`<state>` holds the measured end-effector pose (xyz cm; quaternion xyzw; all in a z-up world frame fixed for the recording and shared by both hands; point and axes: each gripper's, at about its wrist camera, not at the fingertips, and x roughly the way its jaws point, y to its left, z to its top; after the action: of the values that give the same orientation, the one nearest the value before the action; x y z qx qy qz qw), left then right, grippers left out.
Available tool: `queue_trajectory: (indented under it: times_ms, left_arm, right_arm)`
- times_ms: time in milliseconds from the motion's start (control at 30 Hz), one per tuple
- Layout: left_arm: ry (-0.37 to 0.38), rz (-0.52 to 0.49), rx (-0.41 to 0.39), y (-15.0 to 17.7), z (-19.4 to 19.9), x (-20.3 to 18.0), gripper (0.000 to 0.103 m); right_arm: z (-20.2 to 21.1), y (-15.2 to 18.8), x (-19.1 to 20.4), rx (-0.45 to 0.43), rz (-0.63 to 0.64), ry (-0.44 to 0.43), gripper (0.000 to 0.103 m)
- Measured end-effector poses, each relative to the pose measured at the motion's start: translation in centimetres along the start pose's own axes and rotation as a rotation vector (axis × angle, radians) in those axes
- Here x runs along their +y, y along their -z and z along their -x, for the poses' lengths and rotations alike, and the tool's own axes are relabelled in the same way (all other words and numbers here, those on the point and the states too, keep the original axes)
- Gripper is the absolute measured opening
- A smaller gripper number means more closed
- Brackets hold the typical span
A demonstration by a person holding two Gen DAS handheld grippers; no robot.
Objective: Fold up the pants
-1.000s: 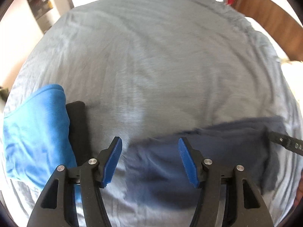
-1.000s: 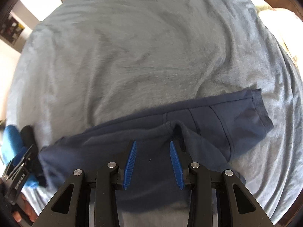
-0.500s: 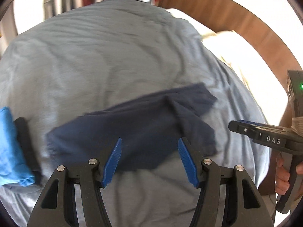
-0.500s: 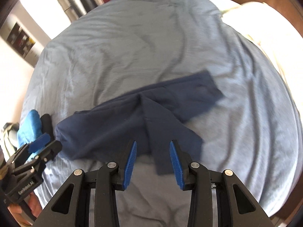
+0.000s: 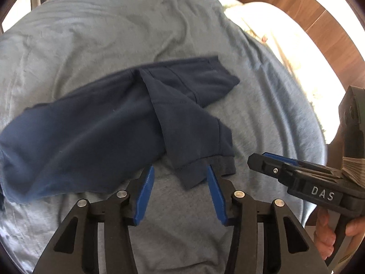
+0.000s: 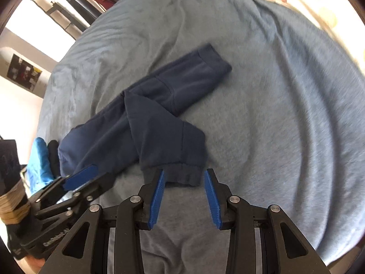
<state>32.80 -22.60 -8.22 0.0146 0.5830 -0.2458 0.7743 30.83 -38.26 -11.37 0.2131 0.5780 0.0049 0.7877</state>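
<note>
Navy pants [image 5: 98, 123] lie on the grey-blue bedsheet [image 5: 114, 34], one leg running toward 2 o'clock in the left wrist view, the other folded toward 6 o'clock with its ribbed cuff [image 6: 182, 174] nearest both tools. Left gripper [image 5: 180, 173]: jaws partly apart and just closing, the cuff's edge between the blue pads, no pinch visible. Right gripper [image 6: 183, 175]: jaws at a moderate gap, tips flanking the cuff, no pressing visible. Bright blue cloth [image 6: 38, 159] sits at 9 o'clock in the right wrist view, beyond the pants' far end.
</note>
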Motion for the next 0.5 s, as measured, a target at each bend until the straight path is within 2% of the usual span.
queue_trajectory:
  times_ms: [133, 433, 500]
  left_arm:
    - [-0.013, 0.036, 0.021, 0.5, -2.0, 0.5, 0.043]
    - [0.031, 0.093, 0.071, 0.5, -6.0, 0.8, 0.038]
    - [0.037, 0.113, 0.082, 0.4, -6.7, 0.9, 0.037]
  right_arm:
    - [-2.0, 0.4, -1.0, 0.019, -0.006, -0.042, 0.035]
    - [-5.2, 0.4, -2.7, 0.054, -0.058, -0.105, 0.033]
    - [-5.9, 0.5, -2.9, 0.064, -0.068, -0.118, 0.027]
